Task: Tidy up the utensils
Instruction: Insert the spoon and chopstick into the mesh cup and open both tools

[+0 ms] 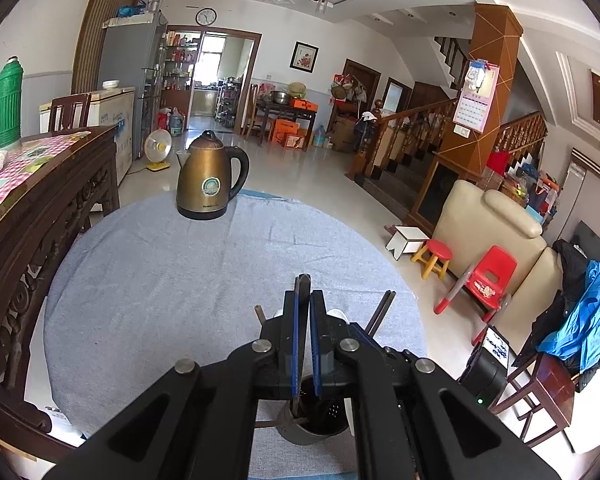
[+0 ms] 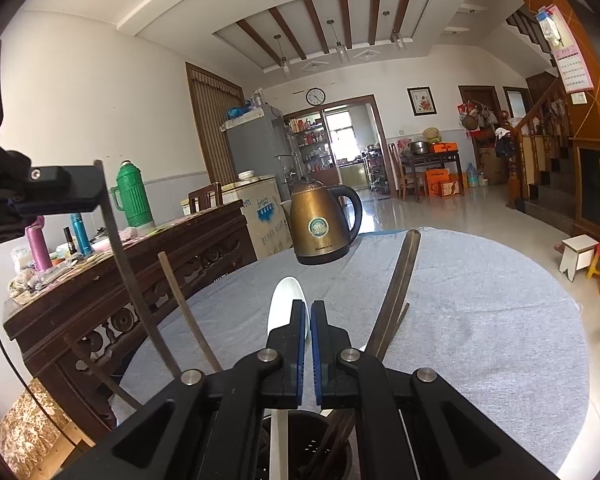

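Note:
My left gripper (image 1: 303,294) is shut on a dark chopstick (image 1: 302,280) that stands upright, its lower end in the metal utensil holder (image 1: 312,420) below the jaws. In the right wrist view the same left gripper (image 2: 96,188) holds that chopstick (image 2: 128,264) at the left. My right gripper (image 2: 310,306) is shut on a white spoon (image 2: 286,300) whose handle runs down into the holder (image 2: 306,444). Dark chopsticks (image 2: 396,292) lean out of the holder to the right; they also show in the left wrist view (image 1: 380,312).
A brass kettle (image 1: 208,180) stands at the far side of the round table under a grey cloth (image 1: 160,272). A carved wooden sideboard (image 1: 28,208) with a green thermos (image 1: 6,104) stands at the left. Red stools and a sofa are on the right.

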Demonstrator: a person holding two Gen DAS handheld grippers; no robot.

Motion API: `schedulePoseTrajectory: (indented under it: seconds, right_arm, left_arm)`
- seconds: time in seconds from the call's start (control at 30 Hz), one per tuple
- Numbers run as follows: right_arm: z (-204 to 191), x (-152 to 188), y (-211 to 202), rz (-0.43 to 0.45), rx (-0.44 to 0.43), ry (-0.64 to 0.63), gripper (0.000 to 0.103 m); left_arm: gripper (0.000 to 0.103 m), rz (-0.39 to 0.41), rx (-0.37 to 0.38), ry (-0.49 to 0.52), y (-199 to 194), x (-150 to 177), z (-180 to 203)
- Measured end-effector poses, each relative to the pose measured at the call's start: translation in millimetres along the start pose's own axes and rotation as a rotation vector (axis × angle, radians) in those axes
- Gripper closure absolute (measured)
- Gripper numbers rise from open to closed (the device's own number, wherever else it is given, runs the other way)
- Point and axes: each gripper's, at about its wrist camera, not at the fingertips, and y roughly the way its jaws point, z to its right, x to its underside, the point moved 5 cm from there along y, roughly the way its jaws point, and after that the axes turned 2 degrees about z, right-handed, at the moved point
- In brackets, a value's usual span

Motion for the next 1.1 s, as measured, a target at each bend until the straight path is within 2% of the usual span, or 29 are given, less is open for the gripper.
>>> schedulePoseTrajectory:
  seconds: [0.3, 0.53, 0.83, 0.9, 0.97, 1.1]
  right_arm:
    - [-2.8, -10.6, 10.8, 0.066, 0.037, -0.023, 0.099]
    - [-6.7, 2.1, 16.5, 0.072, 0.068, -0.083, 0.099]
    - [2.9, 7.5, 1.7, 0.05, 0.03, -0.035, 0.099]
    - [4.5, 8.8, -1.8, 0.05, 0.026, -0.027, 0.097]
    - [3.7, 10.8, -3.5, 0.042, 0.031, -0.029, 0.091]
    - [7.6, 8.7, -13.9, 0.043, 0.025, 0.008, 0.091]
  left_arm:
    - [0.098, -0.022, 0.012, -0.019, 5.9, 2.7, -1.5]
    - [0.098, -0.03, 0.002, -0.019, 7.3, 3.7, -6.1]
    - [0.098, -0.015, -0.004, -0.042, 1.3, 3.6, -10.0]
    - [0.098, -0.003, -0.006, -0.052, -3.3, 3.8, -13.0]
    - [0.097, 0.003, -0.01, -0.058, -6.2, 3.6, -13.7]
    - [0.096, 0.017, -0.02, -0.061, -14.6, 6.6, -14.4]
